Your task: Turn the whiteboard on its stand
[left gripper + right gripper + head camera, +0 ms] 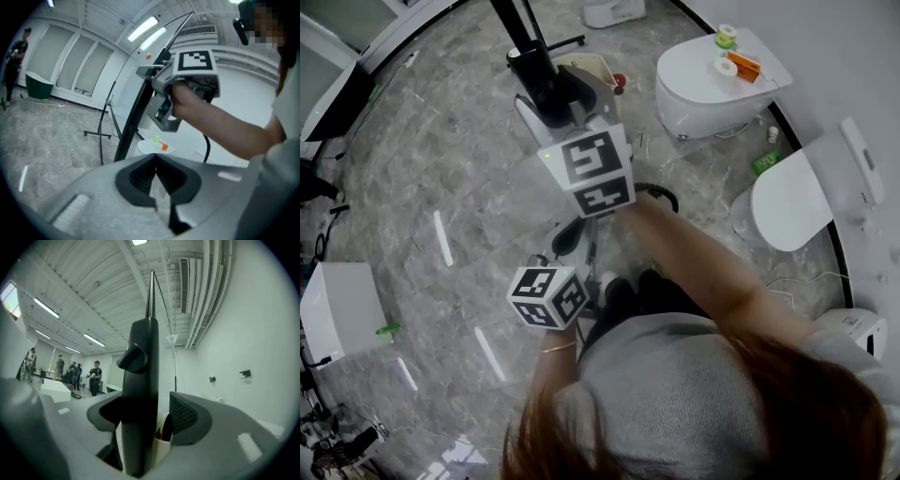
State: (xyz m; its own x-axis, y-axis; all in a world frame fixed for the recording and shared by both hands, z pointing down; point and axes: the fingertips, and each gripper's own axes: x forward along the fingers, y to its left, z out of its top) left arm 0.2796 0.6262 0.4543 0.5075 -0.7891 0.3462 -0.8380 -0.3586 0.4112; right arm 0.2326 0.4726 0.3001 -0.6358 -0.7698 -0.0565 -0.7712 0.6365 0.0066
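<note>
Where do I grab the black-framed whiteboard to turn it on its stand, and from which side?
Probably the black-framed whiteboard's narrow upright edge, approached level and edge-on. That slim bar stands between the right hand-held gripper's open jaws, so one pad can land on each face.

Readable text, numbers, brands: none that you can make out in any view.

- Right-gripper marker cube (pixel 598 173): black-and-white square code patterns on its faces. They hold no letters or digits.
- Left-gripper marker cube (pixel 548 297): the same kind of square patterns, with nothing for you to read.
- Orange box (pixel 743 66) on the round white table (pixel 675 84): any print is too small for you to read.
- Walls, floor and ceiling fittings: you have no legible sign or label.
</note>
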